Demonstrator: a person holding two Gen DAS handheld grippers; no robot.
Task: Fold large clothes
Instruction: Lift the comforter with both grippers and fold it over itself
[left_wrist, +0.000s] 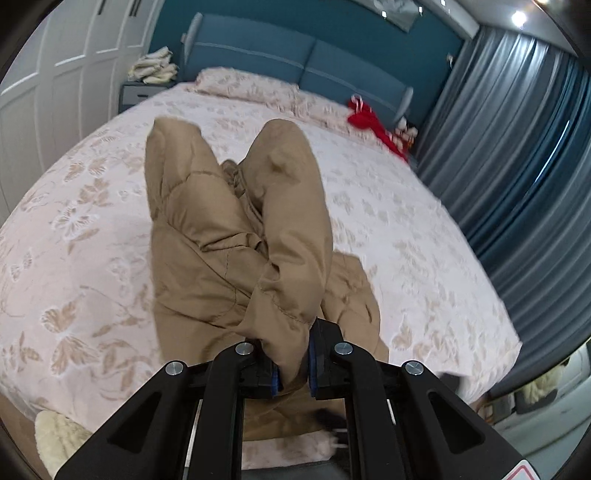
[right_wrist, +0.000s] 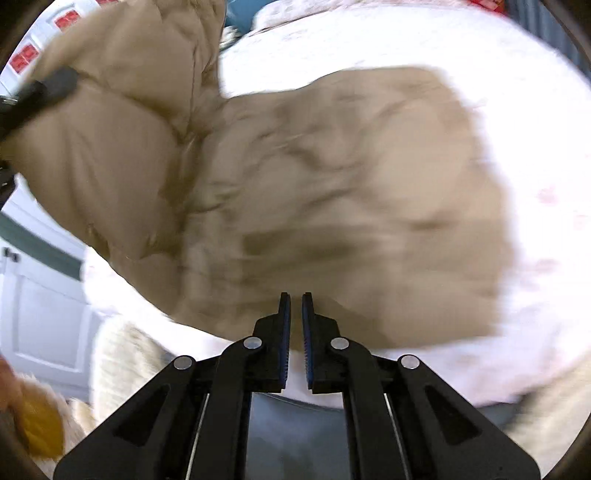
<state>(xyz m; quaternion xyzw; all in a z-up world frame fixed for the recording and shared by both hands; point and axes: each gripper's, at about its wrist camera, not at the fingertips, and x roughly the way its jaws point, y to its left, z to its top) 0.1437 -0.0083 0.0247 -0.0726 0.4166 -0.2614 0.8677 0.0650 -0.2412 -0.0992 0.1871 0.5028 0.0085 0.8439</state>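
A tan quilted jacket (left_wrist: 221, 221) lies lengthwise on the bed's floral pink bedspread (left_wrist: 424, 229). My left gripper (left_wrist: 291, 339) is shut on a fold of its near edge, and the cloth rises in a ridge from the pads. In the right wrist view the jacket (right_wrist: 351, 184) is blurred; its left part is lifted, with the left gripper's black finger (right_wrist: 51, 88) clamped on it at the upper left. My right gripper (right_wrist: 295, 295) hovers over the jacket's near edge, its blue pads almost together with nothing seen between them.
A blue headboard (left_wrist: 277, 59) and pillows stand at the far end, with a red garment (left_wrist: 369, 118) by them. Grey-blue curtains (left_wrist: 517, 147) run along the right, white wardrobe doors (left_wrist: 55, 74) along the left. A cream fluffy item (left_wrist: 55, 435) lies below the bed's near corner.
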